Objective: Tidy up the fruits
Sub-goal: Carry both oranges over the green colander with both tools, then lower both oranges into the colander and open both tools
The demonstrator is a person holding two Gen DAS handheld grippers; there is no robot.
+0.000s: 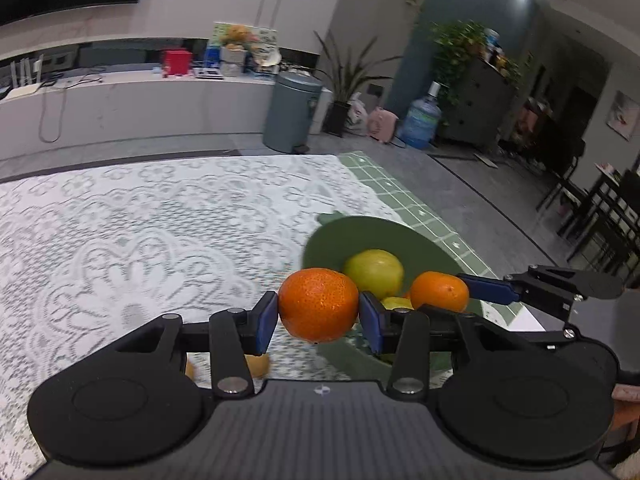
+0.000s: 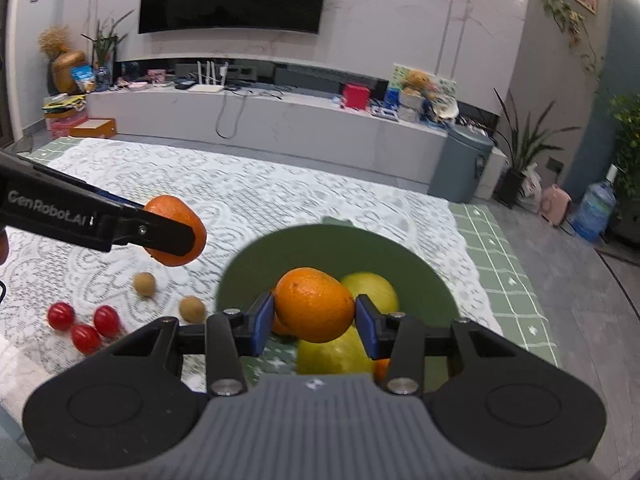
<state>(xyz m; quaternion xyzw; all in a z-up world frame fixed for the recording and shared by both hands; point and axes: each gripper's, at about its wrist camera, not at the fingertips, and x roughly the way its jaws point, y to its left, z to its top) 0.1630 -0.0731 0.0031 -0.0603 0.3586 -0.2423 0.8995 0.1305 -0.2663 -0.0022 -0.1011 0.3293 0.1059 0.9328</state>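
My left claw [image 1: 319, 312] is clamped on an orange [image 1: 319, 305], blue pads pressing both flanks, the fruit held clear above the lace-covered surface [image 1: 140, 232]. My right claw [image 2: 315, 317] is likewise closed on a second orange [image 2: 314, 304], gripped at its sides and hanging over the green bowl [image 2: 280, 248]. From the right wrist view, the left claw's orange sits up and to the left of the bowl's rim, near it but not yet over it; the right claw's orange is already above the bowl's middle.

Inside the bowl I see two yellow-green fruits [image 2: 372, 290] and slivers of orange fruit beneath, so some sorting looks done. Still loose on the surface are three small red fruits [image 2: 84, 326] in a cluster and two small brown round fruits [image 2: 145, 284] between them and the bowl. I judge the task roughly midway: both held oranges need releasing, then the small fruits remain to be collected.
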